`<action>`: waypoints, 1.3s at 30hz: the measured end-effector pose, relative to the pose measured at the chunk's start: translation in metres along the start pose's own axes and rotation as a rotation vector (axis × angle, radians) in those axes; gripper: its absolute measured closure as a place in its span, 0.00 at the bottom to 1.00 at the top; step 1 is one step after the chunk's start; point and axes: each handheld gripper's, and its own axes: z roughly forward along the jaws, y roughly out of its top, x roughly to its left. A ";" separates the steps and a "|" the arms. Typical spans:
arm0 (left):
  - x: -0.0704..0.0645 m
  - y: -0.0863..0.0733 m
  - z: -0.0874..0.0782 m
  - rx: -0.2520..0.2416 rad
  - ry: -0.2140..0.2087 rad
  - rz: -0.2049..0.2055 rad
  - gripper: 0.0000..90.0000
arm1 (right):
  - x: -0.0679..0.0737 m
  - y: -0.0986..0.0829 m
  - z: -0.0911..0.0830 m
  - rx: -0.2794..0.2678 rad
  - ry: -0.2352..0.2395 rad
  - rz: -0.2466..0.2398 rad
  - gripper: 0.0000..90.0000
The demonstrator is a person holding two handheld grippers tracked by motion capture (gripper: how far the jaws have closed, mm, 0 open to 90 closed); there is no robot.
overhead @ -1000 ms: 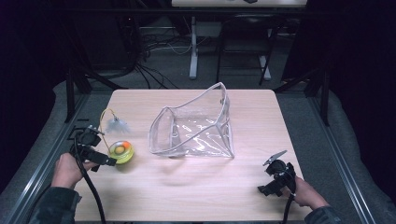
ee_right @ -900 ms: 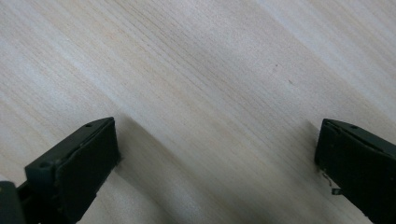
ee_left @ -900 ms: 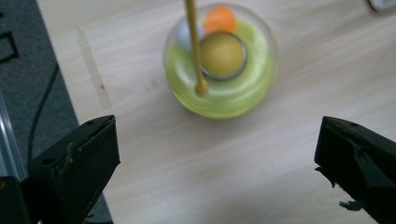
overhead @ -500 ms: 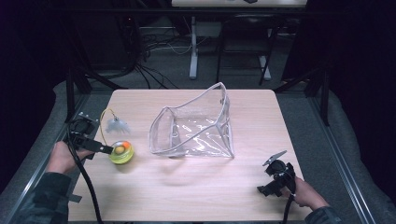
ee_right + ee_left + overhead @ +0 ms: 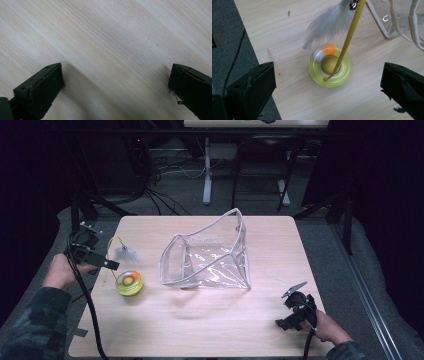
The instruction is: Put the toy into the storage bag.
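The yellow feather toy (image 5: 330, 65) lies on the tabletop (image 5: 210, 320) just right of the wide-open, empty left gripper (image 5: 100, 261); the right gripper (image 5: 295, 312) gapes empty too.

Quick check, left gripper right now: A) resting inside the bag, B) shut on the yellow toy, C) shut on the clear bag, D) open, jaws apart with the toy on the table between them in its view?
D: in the left gripper view the left gripper has its jaws wide apart, and the yellow toy sits untouched on the table between them, beside the clear bag.
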 end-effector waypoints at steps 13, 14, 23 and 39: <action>-0.004 0.014 -0.009 0.047 0.026 0.055 0.50 | 0.000 0.000 0.000 -0.001 0.000 0.001 0.00; -0.003 0.015 -0.009 0.052 0.026 0.053 0.53 | 0.000 0.000 0.000 -0.001 0.000 0.002 0.00; 0.000 0.016 -0.005 0.066 0.013 0.040 0.68 | 0.001 -0.001 0.001 -0.016 0.005 0.011 0.00; -0.003 0.018 -0.001 0.072 0.003 0.049 0.96 | 0.000 -0.001 0.001 -0.013 0.002 0.005 0.00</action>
